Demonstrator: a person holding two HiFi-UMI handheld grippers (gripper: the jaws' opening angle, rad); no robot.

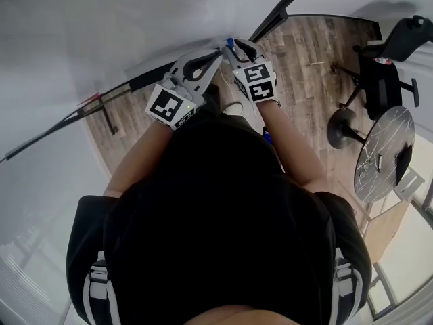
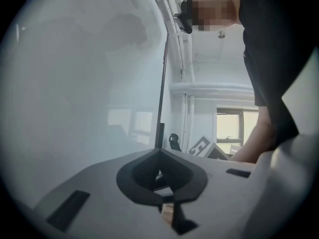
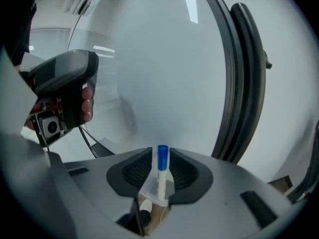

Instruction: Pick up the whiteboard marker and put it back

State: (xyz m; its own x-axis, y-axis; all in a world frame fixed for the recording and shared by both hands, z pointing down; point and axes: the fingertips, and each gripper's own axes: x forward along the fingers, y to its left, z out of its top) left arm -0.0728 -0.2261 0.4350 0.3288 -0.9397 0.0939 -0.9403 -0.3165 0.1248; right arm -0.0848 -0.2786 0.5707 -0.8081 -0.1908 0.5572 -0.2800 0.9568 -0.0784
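Note:
The whiteboard marker (image 3: 162, 172), white with a blue cap (image 1: 230, 43), stands upright between the pads of my right gripper (image 3: 162, 156), cap upward. The jaws stand apart around it, with a thin gap showing at the left pad. This gripper (image 1: 233, 47) points down at the whiteboard (image 3: 164, 73), close to its lower edge. My left gripper (image 1: 218, 55) hangs just to the left of the right one. In the left gripper view its fingertips meet at a point (image 2: 159, 153) with nothing between them, facing the whiteboard (image 2: 75, 83).
The whiteboard's black frame (image 1: 277, 12) runs diagonally over a wooden floor (image 1: 304, 80). At the right stand an office chair (image 1: 389, 59), a round dark base (image 1: 345, 127) and a round table (image 1: 385, 154). The person's body fills the lower middle of the head view.

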